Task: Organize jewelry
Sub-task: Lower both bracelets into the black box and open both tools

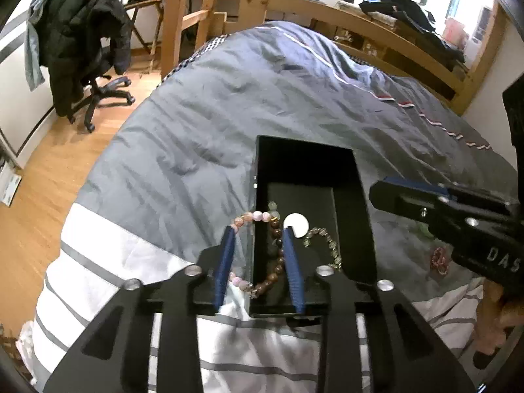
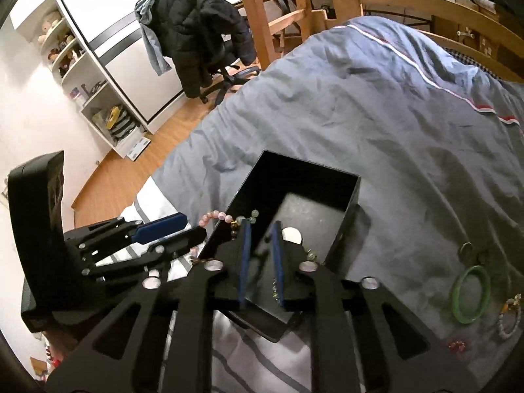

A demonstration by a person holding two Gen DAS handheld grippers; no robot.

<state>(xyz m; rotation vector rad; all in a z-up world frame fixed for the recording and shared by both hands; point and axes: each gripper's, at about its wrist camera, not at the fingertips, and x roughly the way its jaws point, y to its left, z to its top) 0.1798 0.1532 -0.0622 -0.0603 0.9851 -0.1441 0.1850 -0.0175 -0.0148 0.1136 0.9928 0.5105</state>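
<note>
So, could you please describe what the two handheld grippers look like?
Both the left gripper and right gripper are matte black, with cut-out frames, silver round fasteners and flat blue ribbed pads on their jaws. The right one's body carries white lettering.

Soft daylight from a window (image 1: 458, 29) at the far right fills both sharp, bright views, blowing the white walls and wardrobe (image 2: 131, 49) nearly blank, while the black box (image 1: 311, 177) interior stays murky and fisheye bending curves the bed frame (image 1: 376, 29) toward dark vignetted corners.
</note>
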